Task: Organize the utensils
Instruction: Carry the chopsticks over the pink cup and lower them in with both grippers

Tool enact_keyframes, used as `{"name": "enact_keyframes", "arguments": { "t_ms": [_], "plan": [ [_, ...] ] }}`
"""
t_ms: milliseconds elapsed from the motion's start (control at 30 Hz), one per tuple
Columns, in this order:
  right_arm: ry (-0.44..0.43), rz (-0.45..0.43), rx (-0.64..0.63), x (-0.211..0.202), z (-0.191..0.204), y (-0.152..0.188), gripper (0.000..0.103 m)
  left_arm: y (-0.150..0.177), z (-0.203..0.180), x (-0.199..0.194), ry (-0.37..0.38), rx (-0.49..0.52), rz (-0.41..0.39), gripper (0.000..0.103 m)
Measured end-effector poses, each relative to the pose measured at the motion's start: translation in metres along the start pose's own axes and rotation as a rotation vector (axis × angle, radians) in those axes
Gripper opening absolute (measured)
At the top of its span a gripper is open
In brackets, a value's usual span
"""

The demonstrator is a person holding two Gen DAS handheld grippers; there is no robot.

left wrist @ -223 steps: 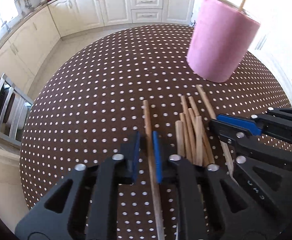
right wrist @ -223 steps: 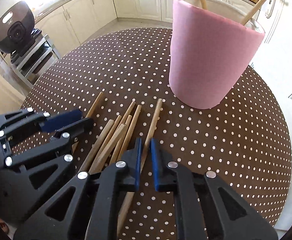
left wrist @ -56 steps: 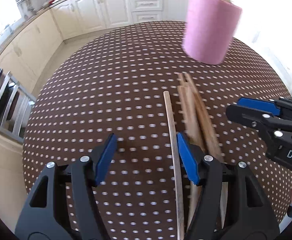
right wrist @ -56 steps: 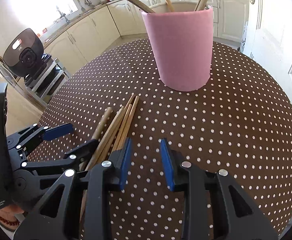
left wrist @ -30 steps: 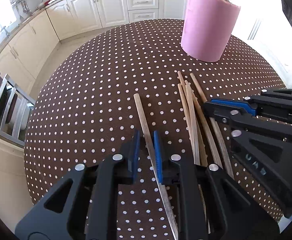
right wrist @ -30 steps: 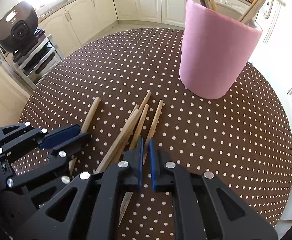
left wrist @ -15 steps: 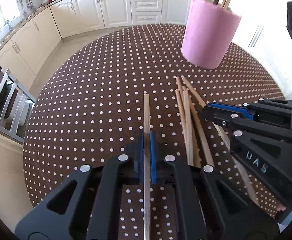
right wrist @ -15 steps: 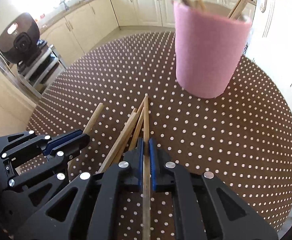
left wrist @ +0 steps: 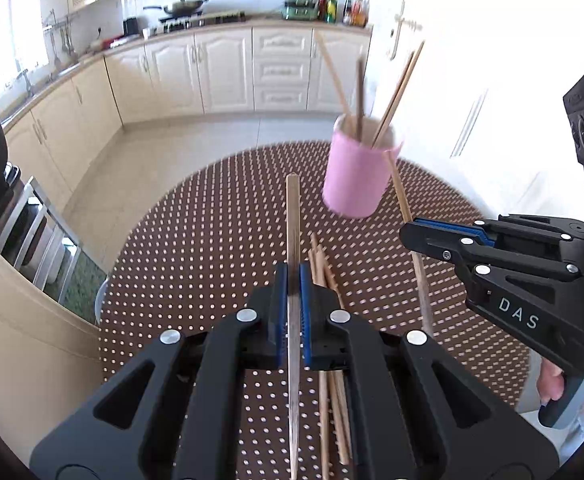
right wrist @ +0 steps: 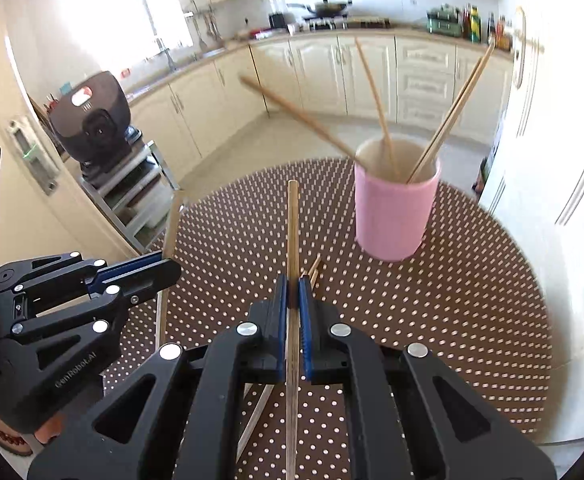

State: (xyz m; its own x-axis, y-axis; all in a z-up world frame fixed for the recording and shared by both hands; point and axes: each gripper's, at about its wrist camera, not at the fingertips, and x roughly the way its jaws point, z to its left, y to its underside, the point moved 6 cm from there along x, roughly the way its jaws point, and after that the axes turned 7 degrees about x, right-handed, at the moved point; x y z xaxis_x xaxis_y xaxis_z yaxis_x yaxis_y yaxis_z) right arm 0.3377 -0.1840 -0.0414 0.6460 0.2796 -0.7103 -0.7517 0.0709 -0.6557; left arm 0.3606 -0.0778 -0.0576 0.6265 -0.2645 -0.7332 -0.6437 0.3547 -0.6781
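My left gripper (left wrist: pixel 293 280) is shut on a wooden chopstick (left wrist: pixel 292 216) and holds it above the table, pointing forward. My right gripper (right wrist: pixel 293 284) is shut on another chopstick (right wrist: pixel 292 224), also lifted. Each gripper shows in the other's view, the right one (left wrist: pixel 408 229) with its chopstick (left wrist: pixel 402 200) and the left one (right wrist: pixel 171 266) with its chopstick (right wrist: pixel 170 228). A pink cup (right wrist: pixel 394 212) stands at the far side of the table with several chopsticks in it; it also shows in the left wrist view (left wrist: pixel 356 178). More loose chopsticks (left wrist: pixel 324 272) lie on the table below my grippers.
The round table (right wrist: pixel 452 300) has a brown cloth with white dots. Cream kitchen cabinets (right wrist: pixel 312 76) run along the far wall. A dark appliance on a metal rack (right wrist: pixel 95 120) stands to the left. A white door or fridge (right wrist: pixel 564 160) is close on the right.
Both grippers have risen well above the table, each carrying its chopstick. The pink cup now looks farther away and lower in both views.
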Motion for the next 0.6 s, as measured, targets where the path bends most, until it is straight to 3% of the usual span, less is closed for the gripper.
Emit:
{"name": "enact_keyframes", "arguments": {
  "t_ms": [600],
  "plan": [
    [0.013,-0.185,-0.082,-0.073,0.012,-0.017,0.005,-0.031,-0.039,-0.076,-0.019,0.057,-0.206,0.006]
  ]
}}
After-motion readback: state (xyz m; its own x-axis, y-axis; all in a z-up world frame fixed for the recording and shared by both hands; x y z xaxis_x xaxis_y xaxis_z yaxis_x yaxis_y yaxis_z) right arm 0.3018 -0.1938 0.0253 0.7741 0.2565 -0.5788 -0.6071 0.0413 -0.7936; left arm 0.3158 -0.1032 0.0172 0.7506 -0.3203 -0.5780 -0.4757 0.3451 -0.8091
